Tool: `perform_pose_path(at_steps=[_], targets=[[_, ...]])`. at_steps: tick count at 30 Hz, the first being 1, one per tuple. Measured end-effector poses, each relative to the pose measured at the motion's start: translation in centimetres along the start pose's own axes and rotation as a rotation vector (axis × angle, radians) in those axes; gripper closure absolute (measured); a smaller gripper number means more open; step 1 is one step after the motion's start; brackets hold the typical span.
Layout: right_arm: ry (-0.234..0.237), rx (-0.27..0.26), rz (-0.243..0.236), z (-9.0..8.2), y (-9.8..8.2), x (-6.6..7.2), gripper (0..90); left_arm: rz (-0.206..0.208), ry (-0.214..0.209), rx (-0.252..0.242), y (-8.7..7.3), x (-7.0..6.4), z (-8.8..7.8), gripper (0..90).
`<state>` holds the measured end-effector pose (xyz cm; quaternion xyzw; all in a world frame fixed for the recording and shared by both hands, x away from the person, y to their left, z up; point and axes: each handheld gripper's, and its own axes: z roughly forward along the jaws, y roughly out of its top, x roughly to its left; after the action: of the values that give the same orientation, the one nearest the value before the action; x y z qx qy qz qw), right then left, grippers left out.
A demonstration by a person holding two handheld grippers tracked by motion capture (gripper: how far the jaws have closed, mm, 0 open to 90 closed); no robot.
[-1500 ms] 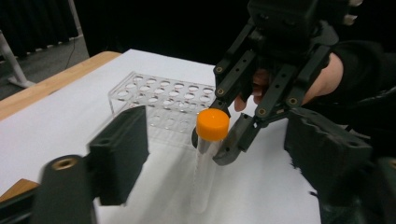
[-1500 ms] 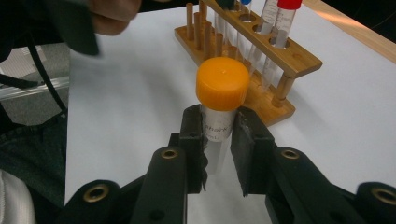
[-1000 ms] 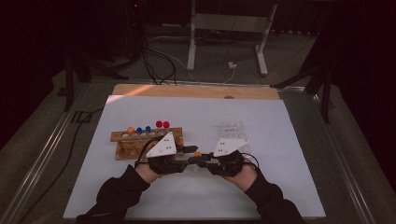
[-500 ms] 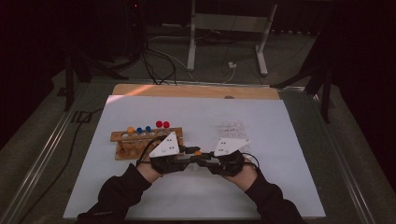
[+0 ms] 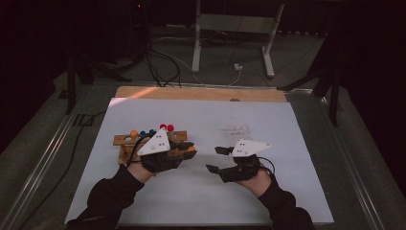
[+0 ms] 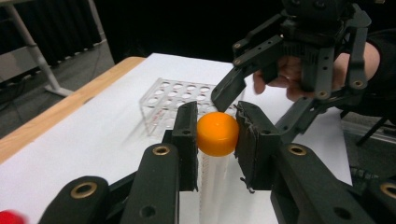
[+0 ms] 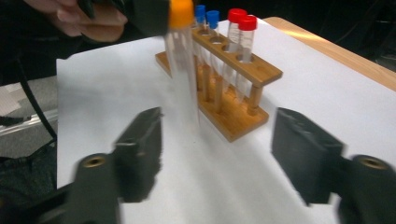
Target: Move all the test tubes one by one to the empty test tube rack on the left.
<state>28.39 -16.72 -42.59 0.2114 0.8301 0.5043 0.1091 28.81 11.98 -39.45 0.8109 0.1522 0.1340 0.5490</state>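
Two claws: your left gripper (image 6: 217,135) clamps the orange-capped tube (image 6: 217,134) at frame centre; your right gripper (image 7: 217,156) has just been opening, empty.

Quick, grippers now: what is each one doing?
Left gripper: shut on the orange-capped clear plastic tube.
Right gripper: open, holding nothing; its jaws have just been opening.

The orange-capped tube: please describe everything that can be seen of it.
The orange-capped tube is a clear, plastic-looking test tube with a rounded, glossy orange cap. The left gripper clamps the cap between its black pads, so the tube hangs upright above the white table cover, clear of the wooden rack. Its body looks empty.
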Motion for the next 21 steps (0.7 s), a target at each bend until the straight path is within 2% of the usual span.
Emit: perform_pose_path(at_steps=[3,5,7,8,10,11,15,17,21], targets=[[-0.031,-0.002,0.012,-0.4,-0.2,-0.2,16.5,0.000,0.024,-0.002,0.3,0.5,-1.0,71.8],[-0.047,0.001,0.021,-0.7,-0.4,-0.3,12.4,-0.005,0.035,-0.006,0.5,0.9,-1.7,71.8],[-0.044,0.001,0.024,-1.0,-0.7,-0.4,3.5,-0.009,0.053,-0.012,0.8,1.3,-2.4,71.8],[-0.030,0.007,0.023,-1.2,-0.8,-0.5,2.1,-0.015,0.061,-0.018,0.9,1.6,-2.8,71.8],[-0.041,-0.010,0.037,-1.6,-1.1,-0.7,0.8,-0.016,0.077,-0.024,1.2,2.0,-3.5,71.8],[-0.034,-0.001,0.028,-1.7,-1.2,-0.7,0.0,-0.018,0.090,-0.030,1.3,2.2,-3.9,71.8],[-0.073,-0.018,0.022,-2.2,-1.3,-0.7,0.0,-0.028,0.125,-0.047,2.0,3.3,-5.5,71.8],[-0.067,-0.028,0.035,-2.3,-1.4,-0.8,0.0,-0.026,0.153,-0.049,2.3,3.8,-6.3,71.8],[-0.073,-0.044,0.030,-2.3,-1.7,-0.9,0.0,-0.034,0.199,-0.048,2.7,4.8,-7.9,71.8]])
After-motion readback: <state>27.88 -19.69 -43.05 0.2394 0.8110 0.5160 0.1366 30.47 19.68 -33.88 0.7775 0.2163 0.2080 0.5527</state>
